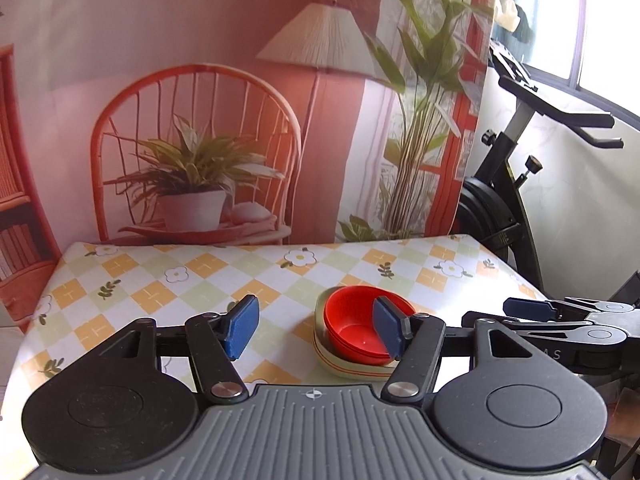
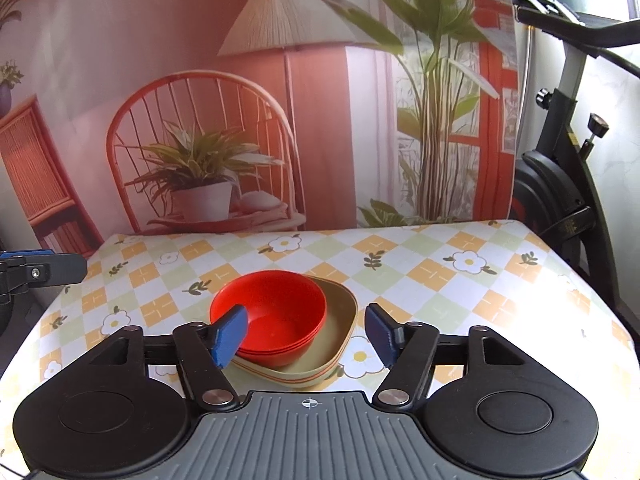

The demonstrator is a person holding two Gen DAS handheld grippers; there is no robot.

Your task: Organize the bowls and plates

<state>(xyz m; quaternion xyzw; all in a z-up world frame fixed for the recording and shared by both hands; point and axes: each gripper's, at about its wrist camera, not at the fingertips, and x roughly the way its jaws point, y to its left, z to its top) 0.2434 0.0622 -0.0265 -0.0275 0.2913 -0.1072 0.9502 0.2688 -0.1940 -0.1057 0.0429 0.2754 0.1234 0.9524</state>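
Red bowls [image 2: 276, 316] sit stacked in a beige dish [image 2: 340, 344] on the worktop [image 2: 460, 280]; the left gripper [image 1: 316, 330] and right gripper [image 2: 306, 334] hover spread, empty.

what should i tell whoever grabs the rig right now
Left claw: open, empty, held low over the table, just left of the dishes.
Right claw: open, empty, facing the dishes from the near side.
Dishes: red bowls, seemingly several nested, sit in the beige plate near the table's middle.
Done: the stack looks assembled; no other plate or bowl is visible.
Left: probably nothing, or only squaring up or moving the stack, if required.
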